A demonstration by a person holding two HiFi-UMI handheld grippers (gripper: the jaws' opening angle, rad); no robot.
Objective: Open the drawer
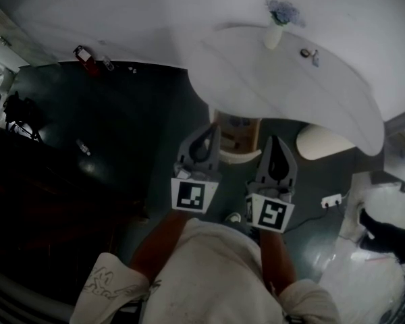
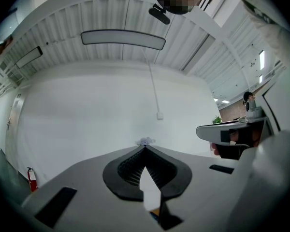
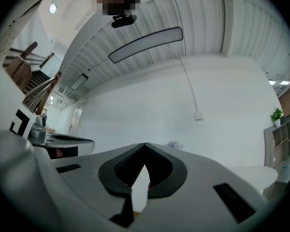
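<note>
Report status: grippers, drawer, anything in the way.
Left gripper and right gripper shut, empty, level. Drawer unit ahead under table edge, untouched, state unclear. Nothing seen blocking.

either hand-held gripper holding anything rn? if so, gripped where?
Nothing is held. The left hand-held gripper and the right hand-held gripper both have their jaws shut tip to tip, with nothing between them.
</note>
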